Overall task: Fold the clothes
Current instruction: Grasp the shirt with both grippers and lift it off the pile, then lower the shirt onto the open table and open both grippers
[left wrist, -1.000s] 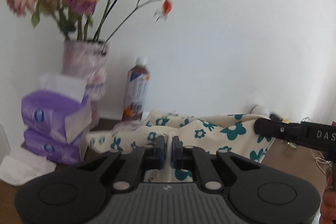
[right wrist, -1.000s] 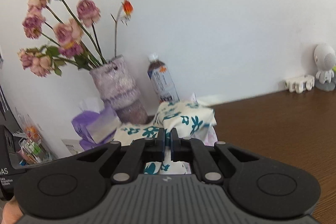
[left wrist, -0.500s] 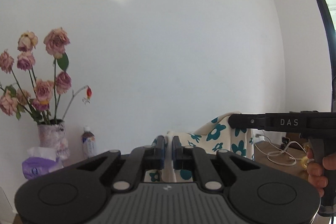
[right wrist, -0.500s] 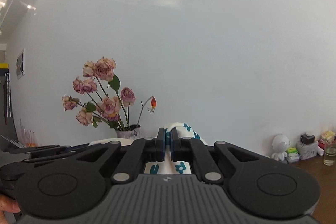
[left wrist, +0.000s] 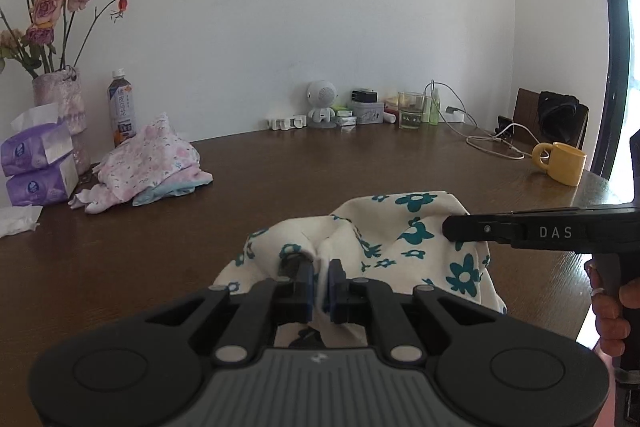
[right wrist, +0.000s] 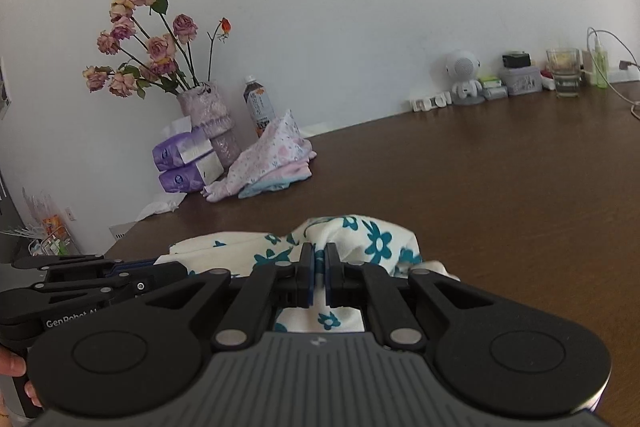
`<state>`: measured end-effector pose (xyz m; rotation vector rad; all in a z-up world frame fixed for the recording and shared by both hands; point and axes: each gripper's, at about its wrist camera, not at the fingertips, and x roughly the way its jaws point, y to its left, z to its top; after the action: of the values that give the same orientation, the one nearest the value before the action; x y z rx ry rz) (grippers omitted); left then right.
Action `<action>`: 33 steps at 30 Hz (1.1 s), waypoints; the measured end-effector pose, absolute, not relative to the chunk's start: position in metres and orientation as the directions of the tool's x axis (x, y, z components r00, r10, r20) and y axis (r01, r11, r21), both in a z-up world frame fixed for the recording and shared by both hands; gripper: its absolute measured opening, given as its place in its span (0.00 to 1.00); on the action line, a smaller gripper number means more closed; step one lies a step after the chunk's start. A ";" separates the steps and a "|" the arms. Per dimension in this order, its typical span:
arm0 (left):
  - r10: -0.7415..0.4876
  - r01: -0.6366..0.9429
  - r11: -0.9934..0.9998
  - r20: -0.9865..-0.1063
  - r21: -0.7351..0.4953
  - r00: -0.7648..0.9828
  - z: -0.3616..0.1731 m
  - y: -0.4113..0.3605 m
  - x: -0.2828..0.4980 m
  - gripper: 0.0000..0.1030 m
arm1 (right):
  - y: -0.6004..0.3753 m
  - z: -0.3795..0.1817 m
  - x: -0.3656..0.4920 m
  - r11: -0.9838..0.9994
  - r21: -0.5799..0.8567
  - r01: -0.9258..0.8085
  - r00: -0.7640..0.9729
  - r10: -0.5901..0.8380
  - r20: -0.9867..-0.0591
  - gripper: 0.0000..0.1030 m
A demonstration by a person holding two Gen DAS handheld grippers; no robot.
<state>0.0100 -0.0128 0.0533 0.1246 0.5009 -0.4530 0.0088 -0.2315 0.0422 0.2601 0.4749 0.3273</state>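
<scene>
Cloth first: cream cotton garment printed with teal flowers (left wrist: 404,239), bunched just ahead of both sets of fingers and apparently resting on the dark brown wooden table (left wrist: 360,167) directly in front. Left hand-held gripper (left wrist: 320,279) clamped onto a raised ridge of that fabric, with only a thin sliver of cream between the blue pads. Right hand-held gripper (right wrist: 319,259) likewise pinched tight on a neighbouring fold, close beside the left one on its right. Likely trouble from here: shallow bites on crumpled ridges rather than on a clear hem or corner, hence a slip out of either pinch if pulled apart sharply. Equally likely: a crooked fold, given two holds so near together and no way of telling which part of the garment sits in each. Farther ahead and to the right of the left gripper, a glossy yellow ceramic mug (left wrist: 564,163) and a loose white cable (left wrist: 492,143), both well apart for now yet within reach of a wide swing of cloth. Far ahead to the left, a loose pile of pink floral clothes (left wrist: 148,163), easily mixed in if spread that way. Left wrist view alone gives the right gripper's side profile, the fingers of the hand on its handle, and the mug. Right wrist view alone gives the left gripper's flank low at the left, a flatter spread of cream fabric just ahead of it, and the table's left edge with clutter beyond.
</scene>
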 end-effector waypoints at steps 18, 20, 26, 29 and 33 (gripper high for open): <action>-0.360 0.406 0.913 -0.538 -0.036 0.763 0.030 -0.012 0.002 0.12 | -0.220 0.012 -0.011 0.927 0.289 -0.238 0.815 0.353 -0.460 0.11; -0.361 0.394 0.917 -0.534 -0.057 0.765 0.031 -0.008 0.000 0.23 | -0.221 0.013 -0.014 0.922 0.300 -0.244 0.814 0.363 -0.454 0.20; -0.377 0.359 0.924 -0.490 -0.133 0.786 0.040 0.014 -0.011 0.79 | -0.217 0.023 -0.028 0.932 0.254 -0.258 0.831 0.348 -0.434 0.72; -0.392 0.347 0.920 -0.488 -0.185 0.780 0.044 0.025 -0.015 0.83 | -0.212 0.029 -0.037 0.945 0.198 -0.259 0.846 0.321 -0.425 0.79; -0.376 0.327 0.927 -0.481 -0.186 0.792 0.049 0.032 -0.022 0.88 | -0.211 0.034 -0.042 0.948 0.189 -0.254 0.855 0.312 -0.415 0.88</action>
<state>-0.0218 0.0317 0.0492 -0.0950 0.5370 -0.3784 -0.0418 -0.2111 0.0342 0.1295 0.4574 0.2986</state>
